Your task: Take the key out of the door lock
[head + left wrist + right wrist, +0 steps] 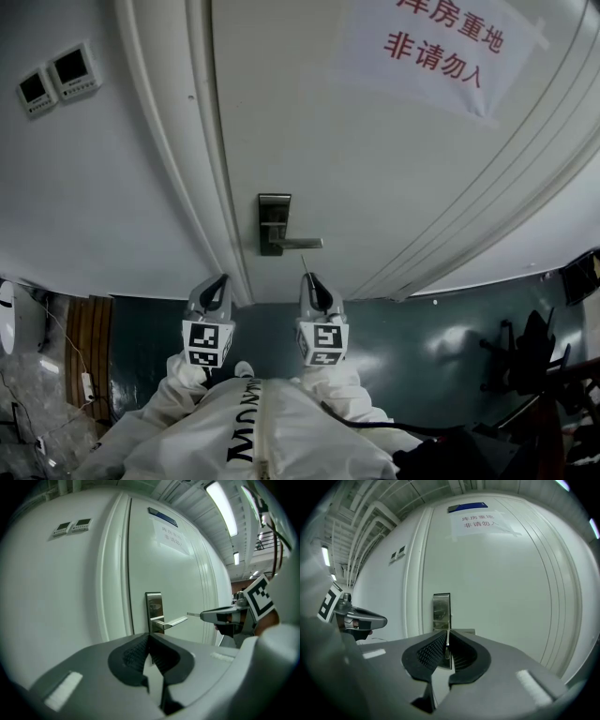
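The steel lock plate [274,223] with its lever handle [298,243] is on the white door [375,141]. My right gripper [307,275] is shut on the key [304,263], whose thin blade sticks out towards the door, clear of the lock. In the right gripper view the key [447,641] stands edge-on between the pads, in front of the lock plate [441,606]. The left gripper view shows the key [193,615] just right of the handle [174,621]. My left gripper [222,278] hangs beside the right one, shut and empty, its tips [150,637] meeting below the lock plate [153,606].
A paper notice with red characters [441,42] is taped to the door. Two small wall panels [54,75] sit left of the door frame [192,141]. Dark equipment [534,361] stands on the floor to the right, a wooden piece [89,342] to the left.
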{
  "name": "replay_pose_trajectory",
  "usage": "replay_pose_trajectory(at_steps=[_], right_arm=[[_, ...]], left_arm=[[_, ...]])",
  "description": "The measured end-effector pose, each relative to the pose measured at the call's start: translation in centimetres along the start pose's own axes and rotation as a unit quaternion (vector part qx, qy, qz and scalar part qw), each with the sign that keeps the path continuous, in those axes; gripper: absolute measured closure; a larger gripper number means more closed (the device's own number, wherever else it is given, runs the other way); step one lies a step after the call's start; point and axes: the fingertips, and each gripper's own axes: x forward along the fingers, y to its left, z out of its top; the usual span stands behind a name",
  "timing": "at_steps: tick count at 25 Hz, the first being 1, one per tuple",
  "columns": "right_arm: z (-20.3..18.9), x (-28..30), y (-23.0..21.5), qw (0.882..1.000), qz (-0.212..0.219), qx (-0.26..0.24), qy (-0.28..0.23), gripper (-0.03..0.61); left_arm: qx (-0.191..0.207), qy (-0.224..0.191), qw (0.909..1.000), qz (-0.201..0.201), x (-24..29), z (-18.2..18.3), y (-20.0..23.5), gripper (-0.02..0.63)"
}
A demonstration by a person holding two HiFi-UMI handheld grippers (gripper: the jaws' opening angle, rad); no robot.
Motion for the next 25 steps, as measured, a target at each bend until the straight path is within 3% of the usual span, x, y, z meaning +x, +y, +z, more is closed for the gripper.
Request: replay_pose_trajectory(at_steps=[14,25], right_arm=[[-0.4,-6.6,-1.1,0.998,0.053,0.025,-0.006,0.555],[-1.5,-14.6,0.2,0.999,0.021,0.036,-0.015,0.555]], left_arm=[[-0.006,0.015,0.9984,0.055,-4.8,-0.8,-4.8,0.614],[0.007,-0.008,0.9999,0.010,-10.8,-1.5,-9.2,0.614]])
